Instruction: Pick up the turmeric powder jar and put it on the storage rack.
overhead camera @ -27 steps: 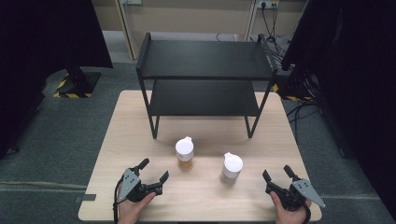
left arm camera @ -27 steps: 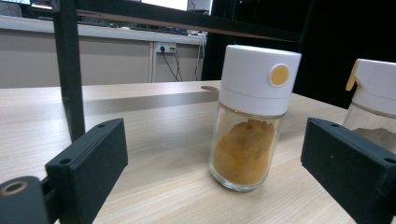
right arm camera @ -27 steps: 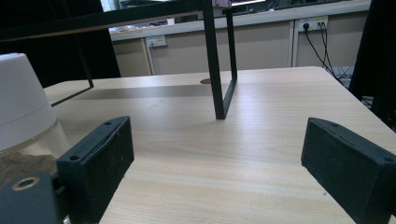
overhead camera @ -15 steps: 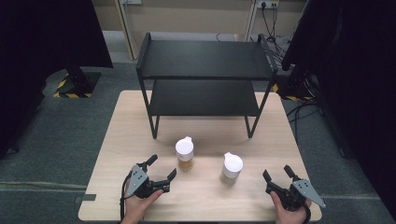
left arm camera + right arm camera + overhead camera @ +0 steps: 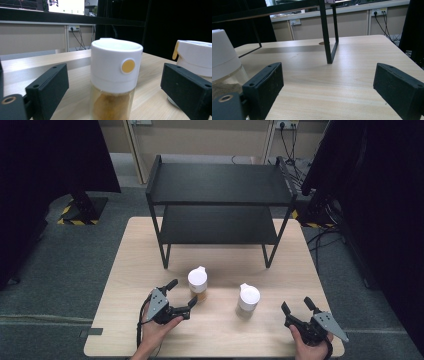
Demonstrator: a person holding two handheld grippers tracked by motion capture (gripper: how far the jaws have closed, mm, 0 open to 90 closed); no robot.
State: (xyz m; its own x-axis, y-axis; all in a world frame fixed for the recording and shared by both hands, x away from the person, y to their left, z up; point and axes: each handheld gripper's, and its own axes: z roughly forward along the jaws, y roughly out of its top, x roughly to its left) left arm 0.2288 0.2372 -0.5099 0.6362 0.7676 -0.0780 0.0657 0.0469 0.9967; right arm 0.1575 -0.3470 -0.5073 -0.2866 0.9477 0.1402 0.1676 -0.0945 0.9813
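Two white-capped jars stand upright on my wooden surface point(image 5: 125, 270), just in front of the black two-tier shelf point(image 5: 217, 185). My left claw point(image 5: 181, 294) is spread wide, and its jaws sit on either side of the left jar point(image 5: 197, 283) without touching it; from the left claw's own camera the left jar point(image 5: 113, 80) stands squarely between the two black jaws, showing a round yellow dot on its cap and brownish contents below. The right jar point(image 5: 248, 300) stands near it, off to the side, apart from both claws. My right claw point(image 5: 295, 306) rests near the surface's front right corner, jaws wide and holding nothing, with the right jar point(image 5: 223, 65) just beside its left jaw in its camera.
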